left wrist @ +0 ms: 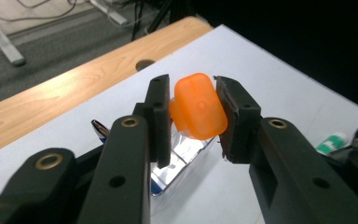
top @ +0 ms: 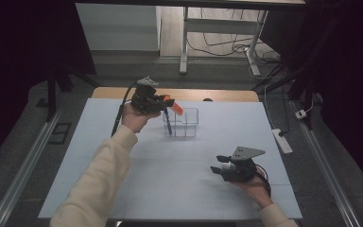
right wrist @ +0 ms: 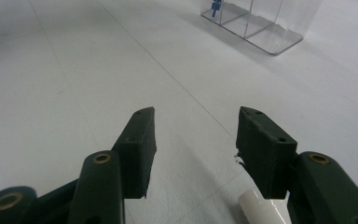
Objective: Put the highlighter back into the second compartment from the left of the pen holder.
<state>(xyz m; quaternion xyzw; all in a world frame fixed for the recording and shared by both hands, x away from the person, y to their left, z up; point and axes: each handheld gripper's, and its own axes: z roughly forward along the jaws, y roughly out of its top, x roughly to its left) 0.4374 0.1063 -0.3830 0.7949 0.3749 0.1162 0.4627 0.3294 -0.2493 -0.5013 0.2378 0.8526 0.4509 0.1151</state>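
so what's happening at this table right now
A person holds a gripper in each hand. The left gripper is shut on an orange marker and holds it over a clear plastic organizer that already has a pen in it. The right gripper rests open near the table's front edge.

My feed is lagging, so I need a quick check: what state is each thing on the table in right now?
left gripper: shut on the orange marker, held above the organizer.
orange marker: clamped between the jaws, off the table.
clear organizer: upright on the table, a pen in one compartment.
pen: standing tilted in the organizer.
right gripper: open, nothing between the jaws, low over the table.
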